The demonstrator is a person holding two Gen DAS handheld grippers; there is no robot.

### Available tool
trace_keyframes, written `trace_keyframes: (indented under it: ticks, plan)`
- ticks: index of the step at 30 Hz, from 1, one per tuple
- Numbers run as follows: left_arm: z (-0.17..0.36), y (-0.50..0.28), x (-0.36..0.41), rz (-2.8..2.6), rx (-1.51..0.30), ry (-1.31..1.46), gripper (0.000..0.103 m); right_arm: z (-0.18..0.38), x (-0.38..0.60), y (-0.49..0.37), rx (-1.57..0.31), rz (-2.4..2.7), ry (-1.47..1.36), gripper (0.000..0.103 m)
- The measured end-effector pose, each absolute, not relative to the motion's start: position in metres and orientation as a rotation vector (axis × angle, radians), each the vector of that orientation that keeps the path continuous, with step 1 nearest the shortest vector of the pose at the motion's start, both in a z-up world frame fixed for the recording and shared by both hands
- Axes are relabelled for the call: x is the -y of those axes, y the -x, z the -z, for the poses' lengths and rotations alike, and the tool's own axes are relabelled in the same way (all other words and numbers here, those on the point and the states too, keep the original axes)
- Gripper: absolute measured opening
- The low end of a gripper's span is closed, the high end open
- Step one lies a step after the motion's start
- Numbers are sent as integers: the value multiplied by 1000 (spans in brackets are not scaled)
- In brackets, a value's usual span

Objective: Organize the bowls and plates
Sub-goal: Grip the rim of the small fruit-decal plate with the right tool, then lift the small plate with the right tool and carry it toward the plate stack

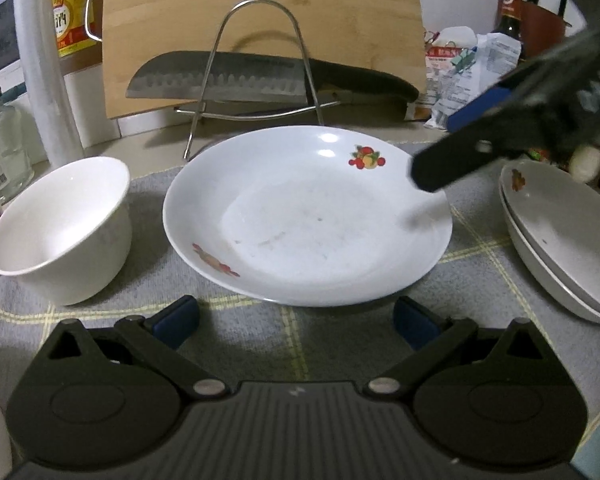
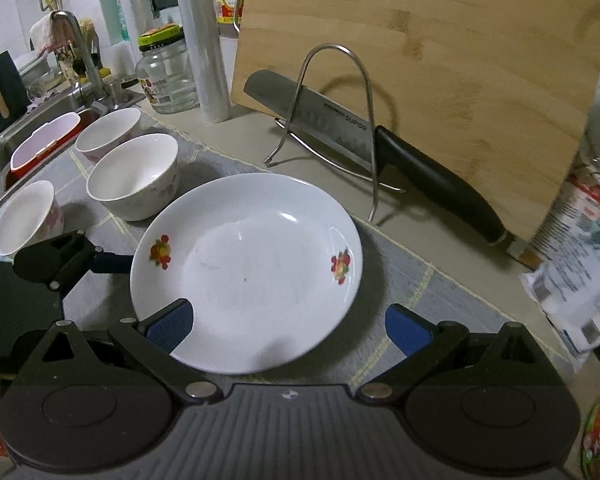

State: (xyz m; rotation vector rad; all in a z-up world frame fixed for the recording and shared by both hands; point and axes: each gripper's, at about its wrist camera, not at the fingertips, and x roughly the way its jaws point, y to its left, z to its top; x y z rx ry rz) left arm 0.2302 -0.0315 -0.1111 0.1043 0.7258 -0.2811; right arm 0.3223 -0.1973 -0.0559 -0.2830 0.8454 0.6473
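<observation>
Both the left claw (image 1: 296,322) and right claw (image 2: 288,326) hang spread around the plate (image 2: 246,272) on the worktop (image 2: 480,280).

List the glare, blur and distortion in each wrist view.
Left wrist view: two small glare spots on the plate rim near the fruit print; the right gripper reaching in from the right is motion-blurred; fisheye bends the stacked plates at the edge. Right wrist view: thin glare streaks on the plate; the cutting board looks bowed; the packets at the right are smeared.
</observation>
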Motion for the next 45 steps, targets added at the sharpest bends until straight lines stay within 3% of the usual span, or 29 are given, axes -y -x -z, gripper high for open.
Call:
trace_keyframes:
  ticks: [24,45]
  plan:
    - [115,-242,30,315,-705,-116,103,92,174,-400,-991,-824,204,103]
    - [116,-244,16,398,-688,-144,103,95,159,-426,-1002,-910,185,103]
